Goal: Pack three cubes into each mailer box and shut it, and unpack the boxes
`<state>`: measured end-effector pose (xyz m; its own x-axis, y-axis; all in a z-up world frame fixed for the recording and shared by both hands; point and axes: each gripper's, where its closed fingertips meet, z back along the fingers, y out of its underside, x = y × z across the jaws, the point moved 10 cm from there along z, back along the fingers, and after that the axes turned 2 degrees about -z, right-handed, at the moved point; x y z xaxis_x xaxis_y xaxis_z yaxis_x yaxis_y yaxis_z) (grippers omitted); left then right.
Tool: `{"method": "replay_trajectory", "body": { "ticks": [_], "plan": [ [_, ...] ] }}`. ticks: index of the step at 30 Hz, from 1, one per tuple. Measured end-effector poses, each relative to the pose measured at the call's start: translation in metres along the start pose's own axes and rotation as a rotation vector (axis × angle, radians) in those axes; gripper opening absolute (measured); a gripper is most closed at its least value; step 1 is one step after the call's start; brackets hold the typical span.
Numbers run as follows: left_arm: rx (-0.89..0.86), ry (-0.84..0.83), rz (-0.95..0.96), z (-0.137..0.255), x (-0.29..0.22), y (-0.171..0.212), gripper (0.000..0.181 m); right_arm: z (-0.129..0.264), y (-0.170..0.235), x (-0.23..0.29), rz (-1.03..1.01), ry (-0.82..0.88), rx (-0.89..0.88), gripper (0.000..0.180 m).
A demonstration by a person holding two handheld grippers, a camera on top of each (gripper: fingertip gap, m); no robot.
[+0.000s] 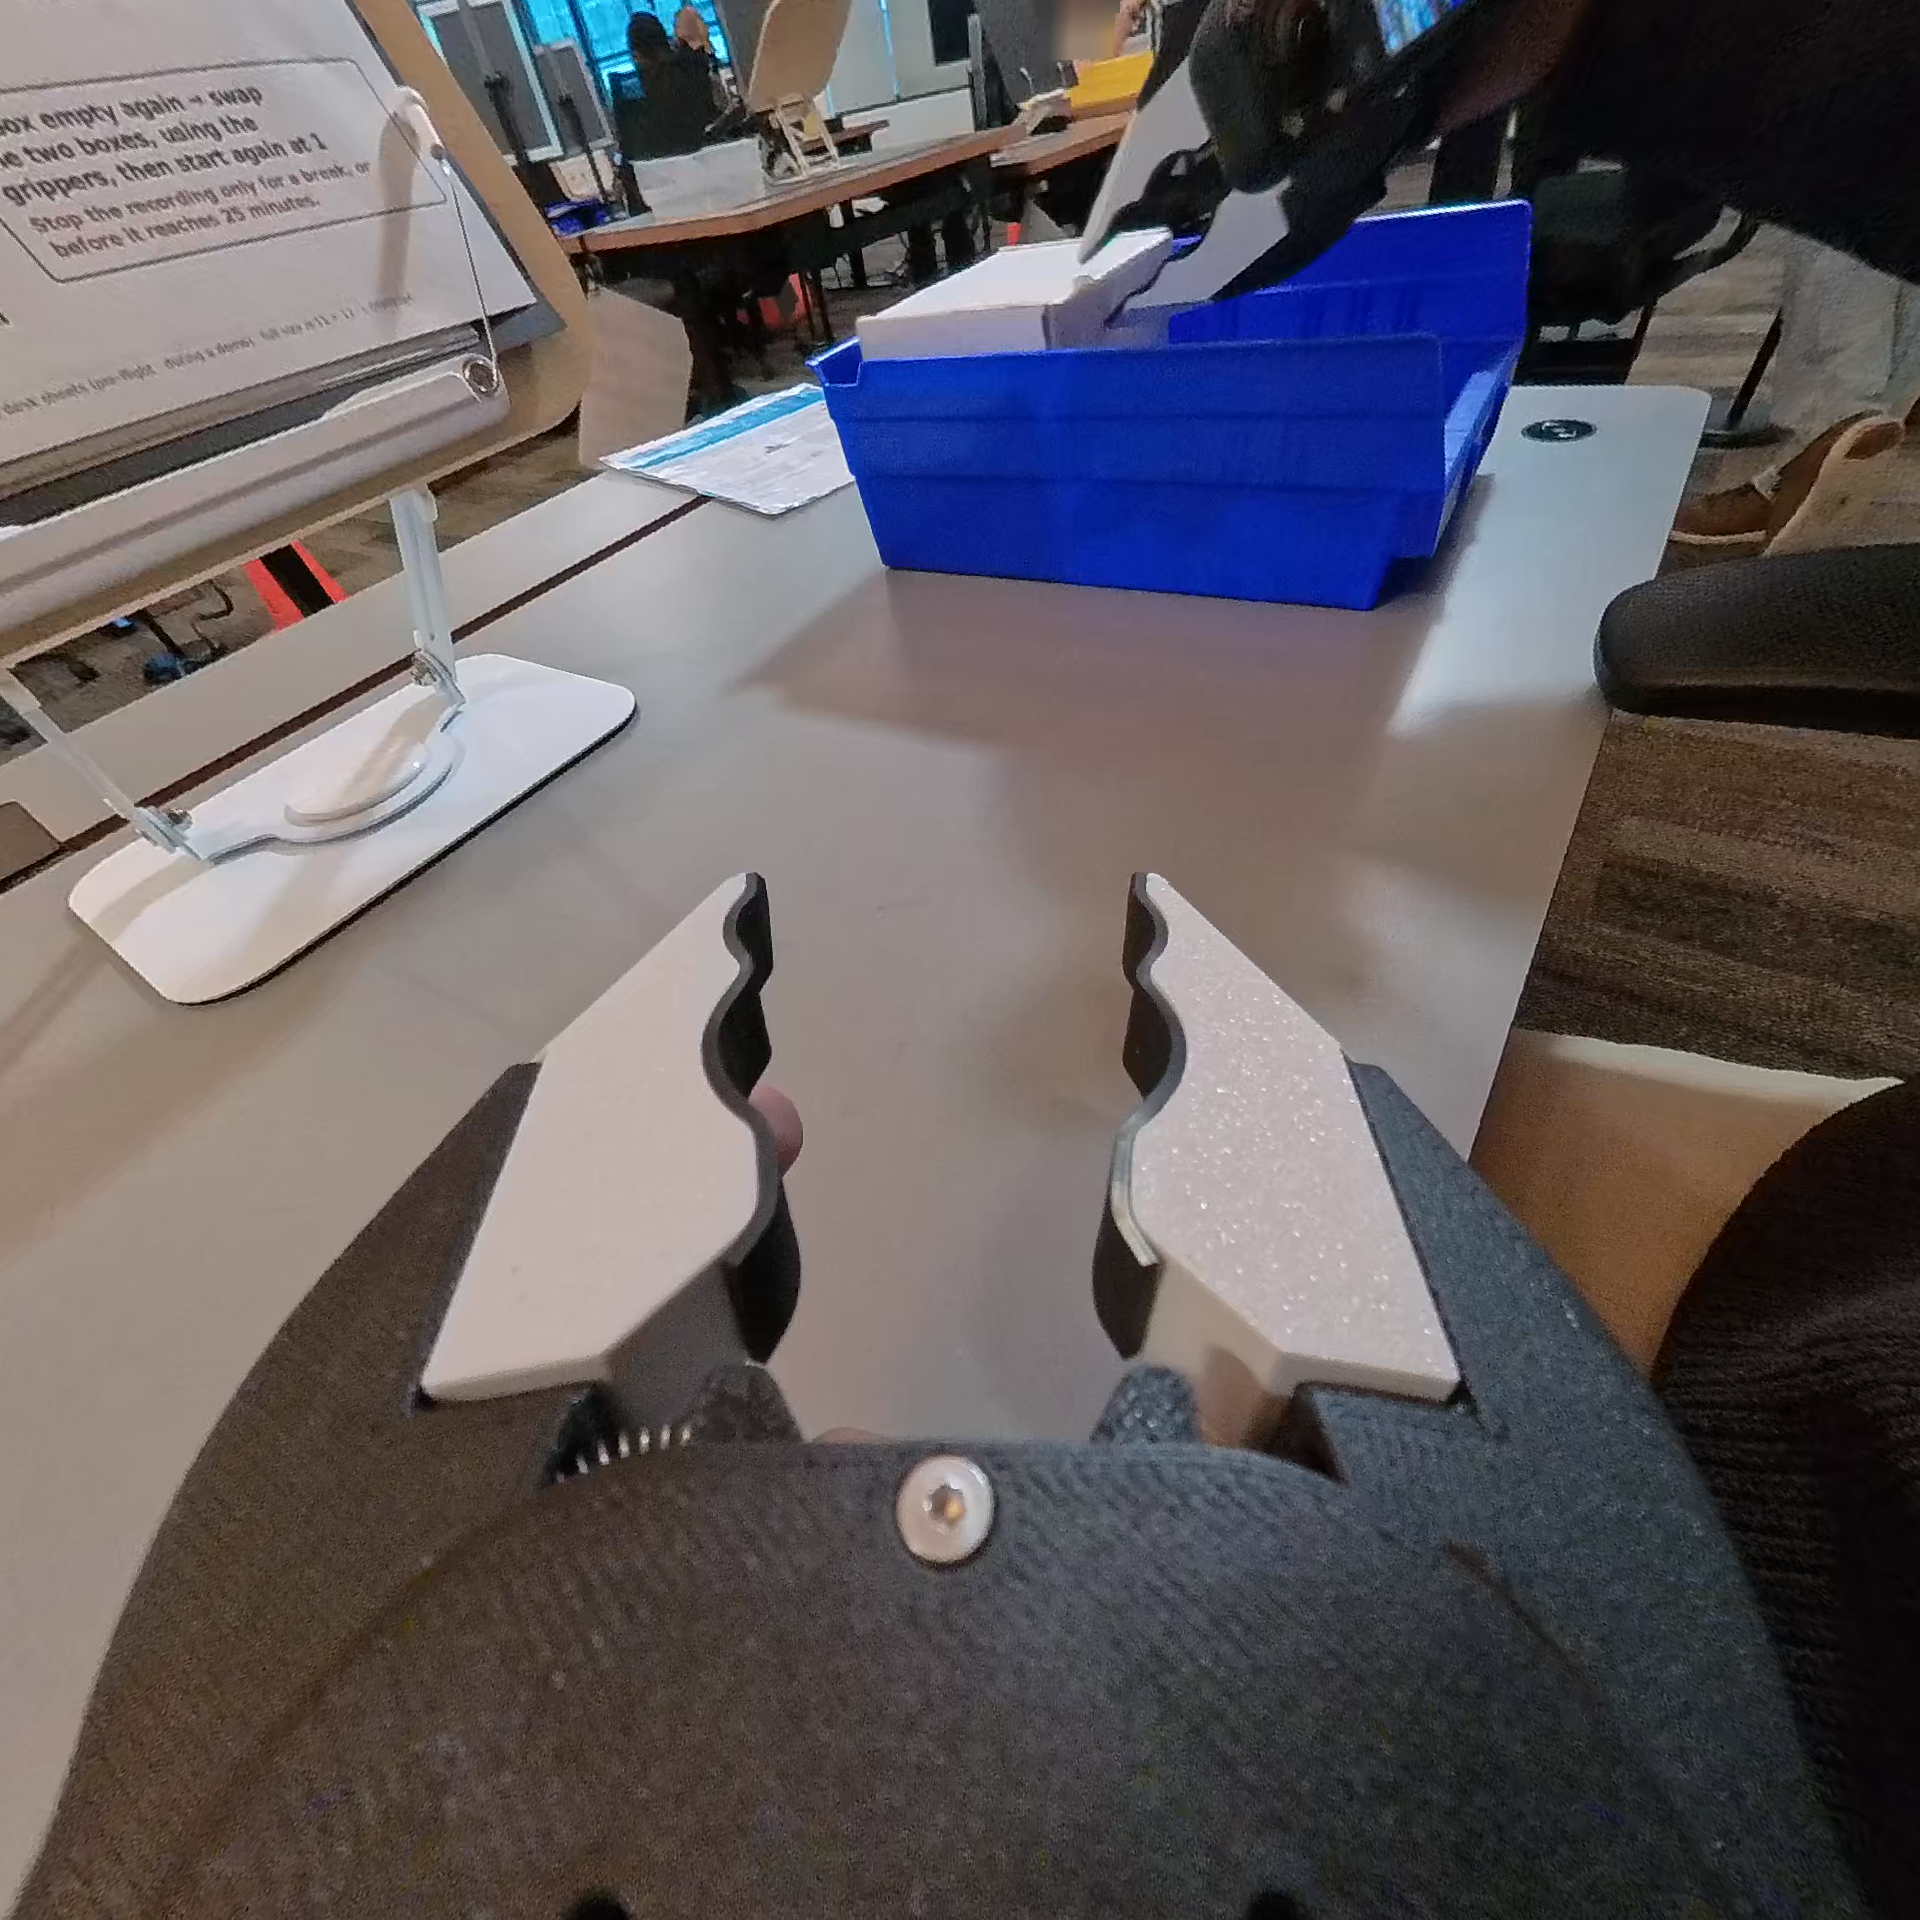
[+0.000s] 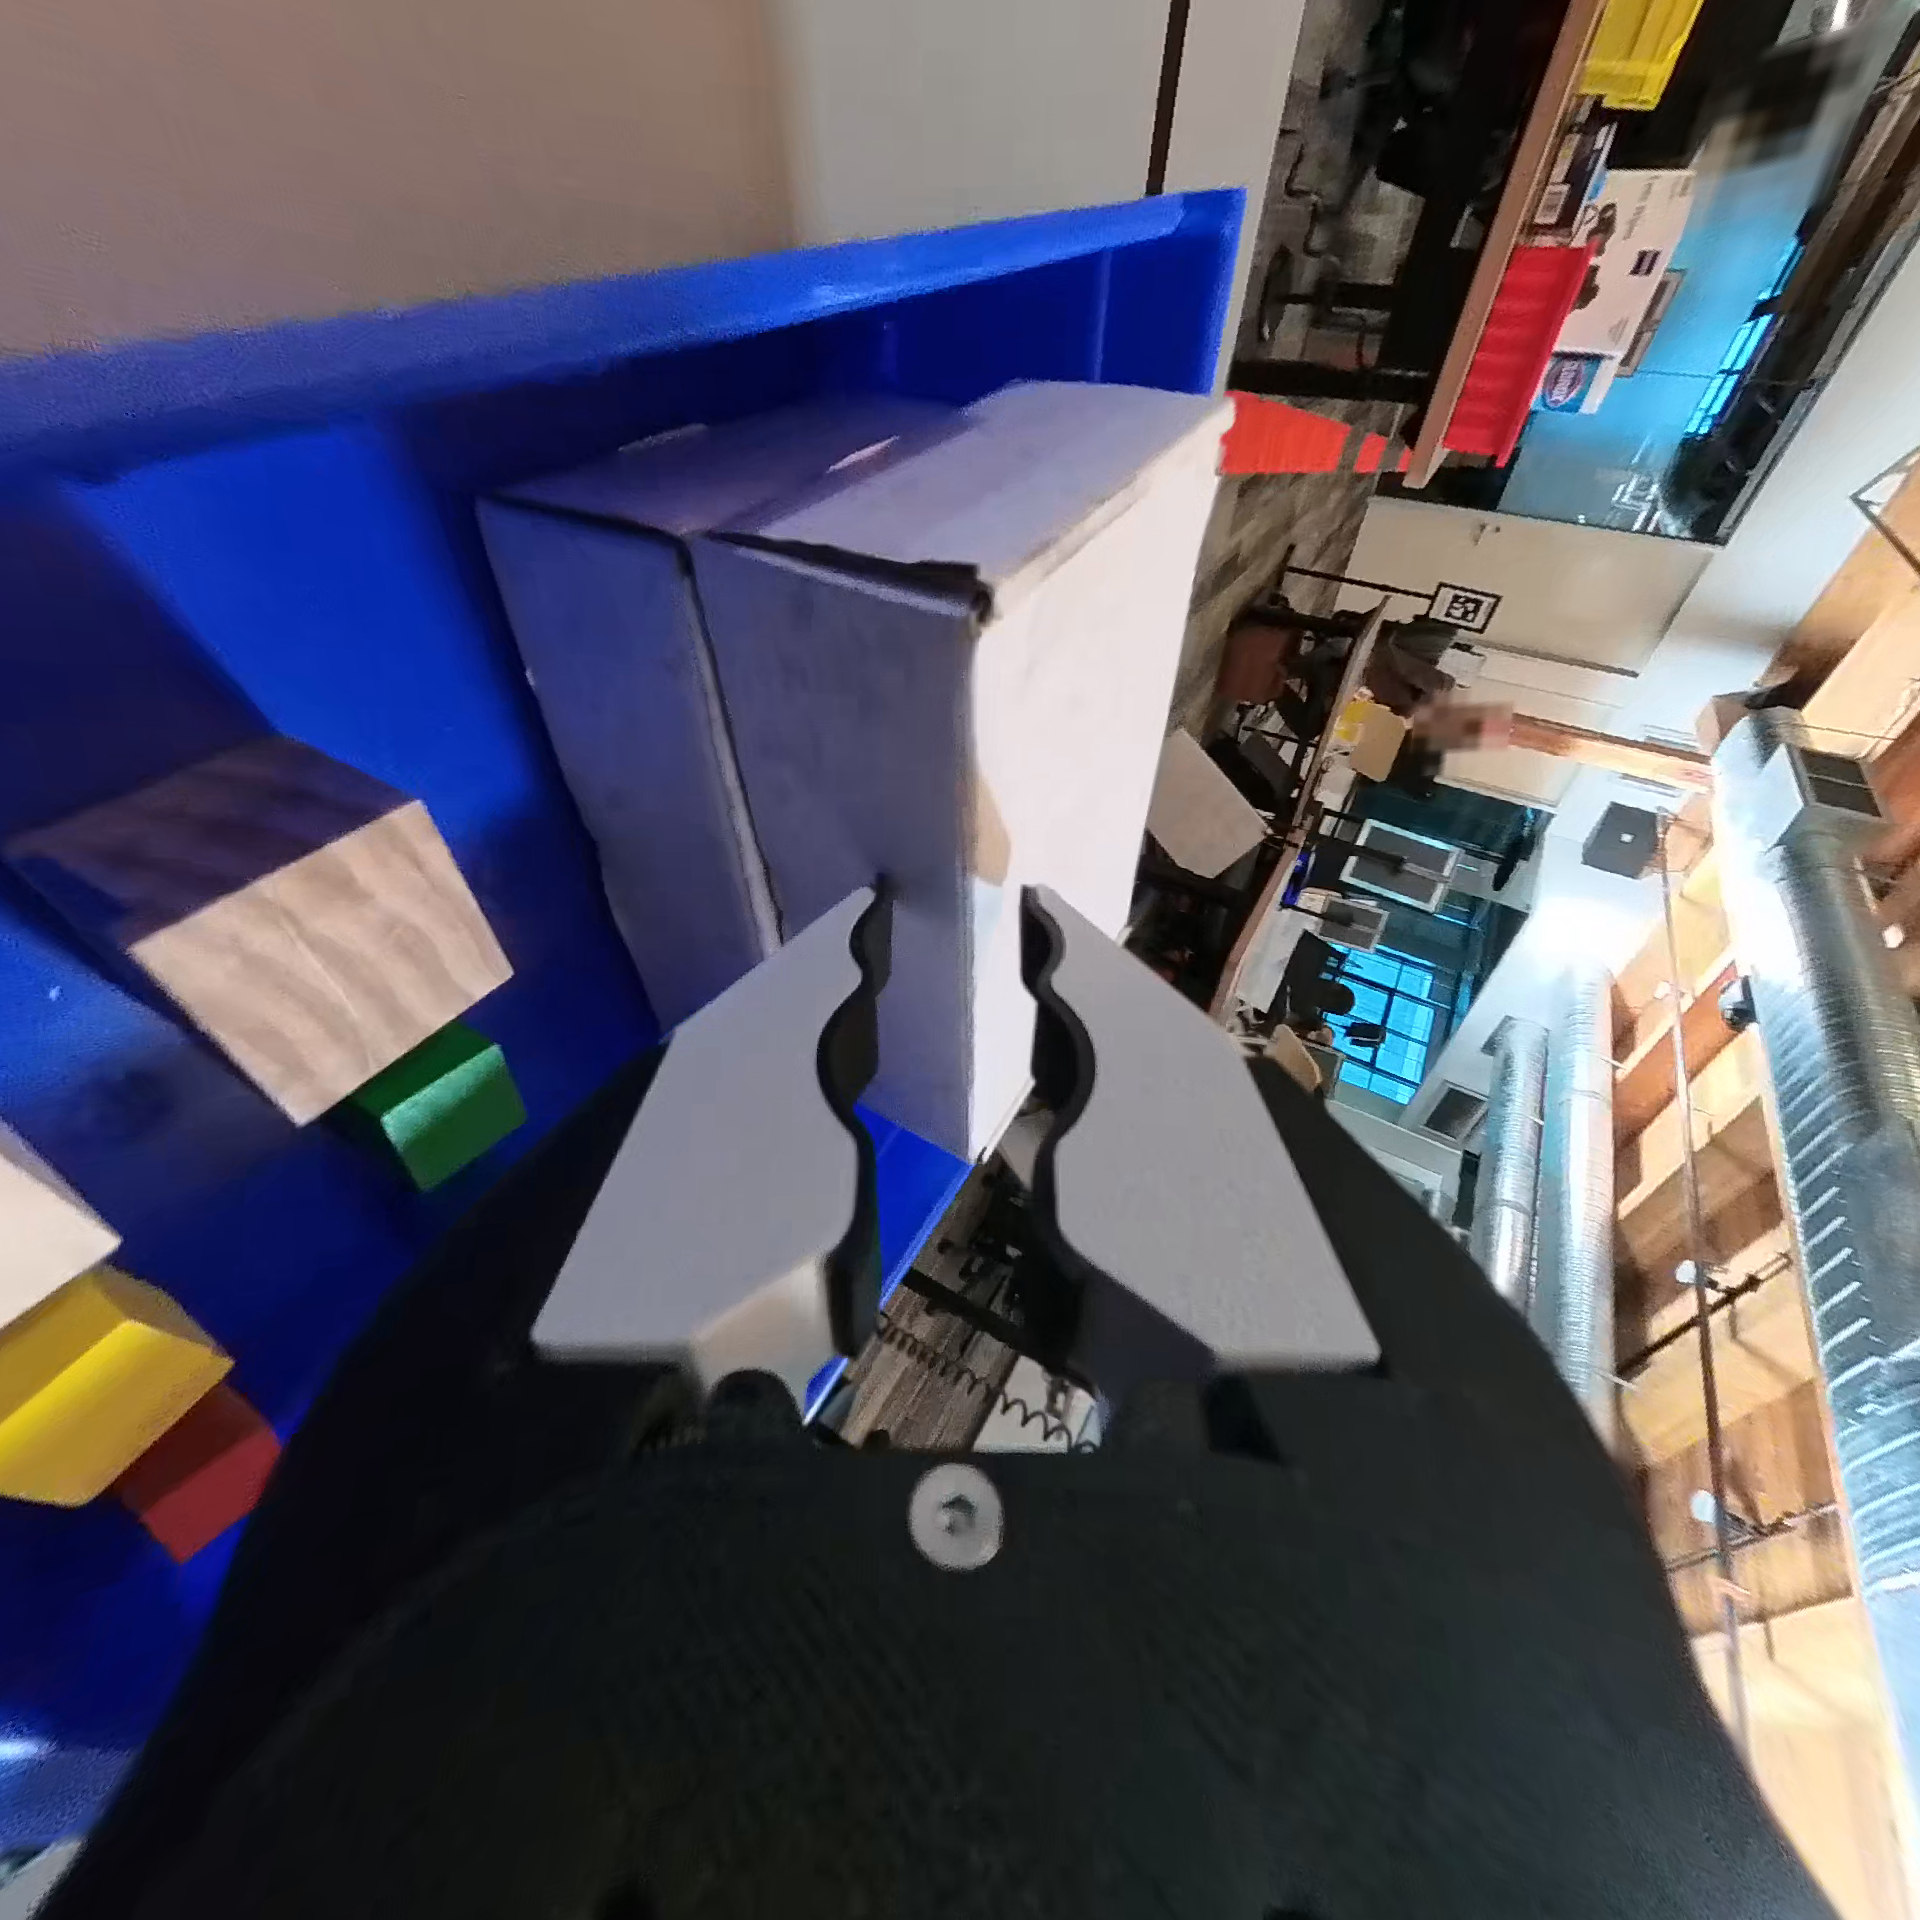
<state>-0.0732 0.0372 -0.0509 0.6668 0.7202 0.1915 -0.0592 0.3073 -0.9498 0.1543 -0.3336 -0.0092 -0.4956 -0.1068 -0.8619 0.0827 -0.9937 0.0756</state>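
A white mailer box (image 2: pixel 883 644) lies in a blue bin (image 2: pixel 727 301) and rises above its rim. My right gripper (image 2: pixel 956 914) is shut on the box's near end. A second white box (image 2: pixel 613 707) lies against it. Loose cubes sit in the bin to the left: a wooden one (image 2: pixel 281 925), a green one (image 2: pixel 447 1112), a yellow one (image 2: pixel 94 1392) and a red one (image 2: pixel 197 1475). In the left wrist view the bin (image 1: pixel 1143 488) stands at the far end of the table, with the box (image 1: pixel 977 307) and the right gripper (image 1: pixel 1164 270) above it. My left gripper (image 1: pixel 948 904) is open and empty over the table.
A white document stand (image 1: pixel 353 821) with a printed sheet stands at the left of the grey table (image 1: pixel 1039 727). A paper sheet (image 1: pixel 743 447) lies left of the bin. A black chair armrest (image 1: pixel 1766 644) is at the table's right edge. My right fingertips sit around 40 cm from my left ones.
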Motion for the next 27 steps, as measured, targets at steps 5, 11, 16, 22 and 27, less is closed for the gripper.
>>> {"method": "replay_trajectory", "body": {
  "ticks": [5, 11, 16, 22, 27],
  "plan": [
    [0.001, 0.002, 0.0, 0.0, 0.0, 0.0, 0.067, -0.001, -0.004, 0.001, -0.023, 0.008, -0.015, 0.023],
    [0.001, 0.0, 0.0, 0.0, 0.0, 0.0, 0.067, 0.018, 0.004, -0.001, -0.208, 0.037, -0.087, 0.024],
    [-0.001, 0.014, 0.016, 0.001, 0.0, 0.0, 0.067, 0.049, 0.018, 0.003, -0.57, 0.033, -0.241, 0.024],
    [-0.036, 0.093, 0.153, -0.009, 0.003, -0.016, 0.062, 0.074, 0.049, 0.028, -1.051, -0.03, -0.376, 0.028],
    [-0.017, 0.149, 0.246, -0.035, 0.01, -0.018, 0.053, 0.081, 0.051, 0.045, -1.418, -0.134, -0.406, 0.042]
  ]
}}
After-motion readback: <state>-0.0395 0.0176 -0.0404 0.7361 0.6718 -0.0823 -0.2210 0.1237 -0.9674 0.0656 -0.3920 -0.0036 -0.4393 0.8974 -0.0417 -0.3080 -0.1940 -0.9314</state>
